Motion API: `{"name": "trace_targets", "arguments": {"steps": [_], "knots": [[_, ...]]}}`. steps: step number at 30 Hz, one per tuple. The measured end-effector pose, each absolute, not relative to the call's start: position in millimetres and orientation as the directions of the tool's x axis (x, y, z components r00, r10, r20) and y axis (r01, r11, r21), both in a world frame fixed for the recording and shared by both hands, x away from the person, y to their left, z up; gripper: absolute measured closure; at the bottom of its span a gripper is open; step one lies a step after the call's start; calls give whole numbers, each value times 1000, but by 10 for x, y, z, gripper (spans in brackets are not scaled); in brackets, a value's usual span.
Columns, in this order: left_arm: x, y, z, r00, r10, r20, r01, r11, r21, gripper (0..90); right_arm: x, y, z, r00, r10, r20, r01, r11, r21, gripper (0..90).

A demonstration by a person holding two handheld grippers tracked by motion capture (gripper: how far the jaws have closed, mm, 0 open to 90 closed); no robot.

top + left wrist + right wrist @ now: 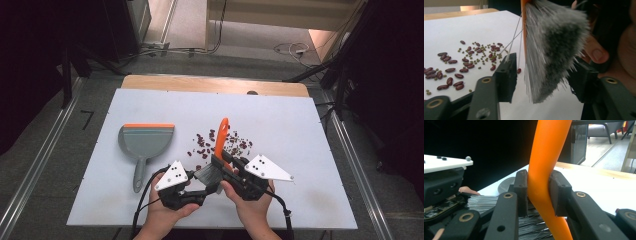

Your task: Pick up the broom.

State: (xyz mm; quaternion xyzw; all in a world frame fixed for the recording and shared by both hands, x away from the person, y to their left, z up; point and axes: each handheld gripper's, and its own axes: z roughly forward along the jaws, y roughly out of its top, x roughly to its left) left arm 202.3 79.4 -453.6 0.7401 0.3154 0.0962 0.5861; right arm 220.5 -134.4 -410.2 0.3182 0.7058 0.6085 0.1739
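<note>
**Brush clamped at handle, bristles between the other jaws**

Brush (218, 150) sits near the front edge of the bench (300, 130), at about the middle of its width, lifted in the grippers with its orange handle pointing toward the far edge and its grey bristle head toward the person.

Right gripper (538, 192): jaws clenched on the orange handle. In the right gripper view both black pads press flat against the handle on either side, with the handle rising between them and bending over the top. Bristles lie behind and below the pads.

Left gripper (544, 75): jaws partly closed, no grip seen. In the left gripper view the bristle head hangs between the two jaws. The left-hand pad stands apart from the main tuft, with a few stray bristles crossing it. The right-hand pad sits at the outer fringe of the bristles; firm contact cannot be told. The tuft is not squeezed.

High view: the two hands are close together at the front edge, left gripper just left of the bristle head.

Beans (220, 142), dark red mixed with small green ones, lie scattered on the bench just beyond the brush, around its handle. Dustpan (145, 142), grey with an orange lip, lies flat toward the left edge, its handle pointing toward the front edge, apart from both grippers.
</note>
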Motion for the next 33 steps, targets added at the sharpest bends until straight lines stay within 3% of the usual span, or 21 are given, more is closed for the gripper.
{"name": "trace_targets", "arguments": {"steps": [9,14,21,30,33], "knots": [[2017,725,-4562,770,597,-227,377,-138,916,648,2148,-1290,-4107,-727,672,143,232,44,972,686],[1998,742,-4545,765,611,-203,355,-139,924,794,2114,-1274,-4106,-722,677,142,224,34,974,685],[2010,786,-4526,783,587,-206,358,-154,921,860,2143,-1274,-4110,-738,657,153,231,32,972,671],[2034,915,-4468,826,531,-188,324,-175,930,865,2326,-1469,-3971,-829,522,200,276,70,959,421],[2037,943,-4463,839,516,-174,312,-194,930,866,2372,-1523,-3959,-855,478,202,279,94,956,386]]}}
